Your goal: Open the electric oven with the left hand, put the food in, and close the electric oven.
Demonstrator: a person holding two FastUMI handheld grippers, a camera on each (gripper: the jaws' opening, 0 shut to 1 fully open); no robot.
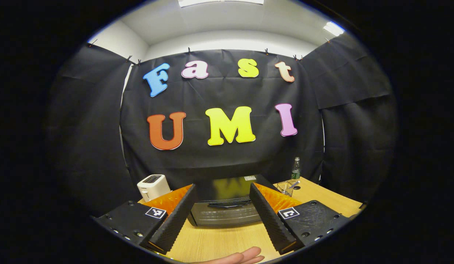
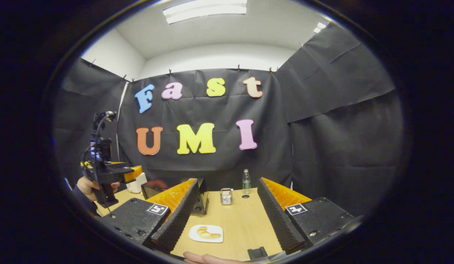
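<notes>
Wooden desk inside a black-draped booth.
Both grippers, left and right, are spread, grasping nothing; oven door closed, croissant near the front edge.

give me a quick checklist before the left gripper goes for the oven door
1. Oven door shut and ready to be pulled: ok, the electric oven sits closed with its handle facing the left gripper.
2. Left gripper open wide enough for the handle: ok, fingers spread apart.
3. Left gripper lined up: ok, oven framed between its fingers.
4. Food in place: ok, a croissant lies on the white plate in front of the right gripper.
5. Right gripper free: ok, open, holding nothing.
6. Space for the door to swing down: cannot tell, the table in front looks bare but a hand is at the near edge.
</notes>
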